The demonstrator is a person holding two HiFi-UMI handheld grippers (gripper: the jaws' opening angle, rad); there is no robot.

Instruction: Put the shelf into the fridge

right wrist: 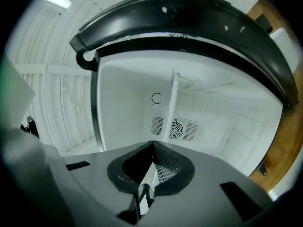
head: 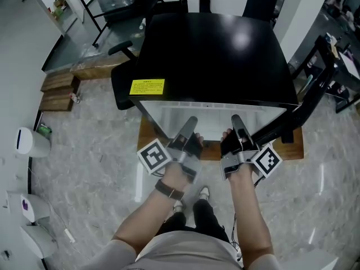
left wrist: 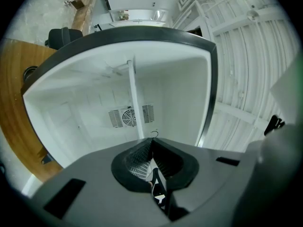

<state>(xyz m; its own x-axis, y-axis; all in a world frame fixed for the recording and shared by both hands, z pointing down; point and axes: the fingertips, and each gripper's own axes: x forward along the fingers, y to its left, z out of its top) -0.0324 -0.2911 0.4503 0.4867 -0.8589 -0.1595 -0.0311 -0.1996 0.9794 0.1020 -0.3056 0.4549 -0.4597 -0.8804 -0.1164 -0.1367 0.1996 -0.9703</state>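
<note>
A black fridge (head: 214, 55) stands open before me, its door (head: 306, 103) swung out to the right. The shelf (head: 207, 120), a thin pale sheet, lies level in the white cavity. My left gripper (head: 191, 124) is shut on its front edge at the left, and my right gripper (head: 235, 120) is shut on it at the right. In the left gripper view the shelf (left wrist: 135, 103) shows edge-on, running from the closed jaws (left wrist: 150, 143) toward the back wall's fan vent (left wrist: 129, 117). The right gripper view shows the same shelf (right wrist: 172, 108) leaving its jaws (right wrist: 152, 144) toward the vent (right wrist: 175, 128).
The fridge sits on a wooden platform (head: 292, 148). A black office chair (head: 121, 86) stands close to its left side, wooden steps (head: 59, 91) lie further left, and a white bin (head: 28, 141) is at the far left. A yellow label (head: 147, 86) marks the fridge top.
</note>
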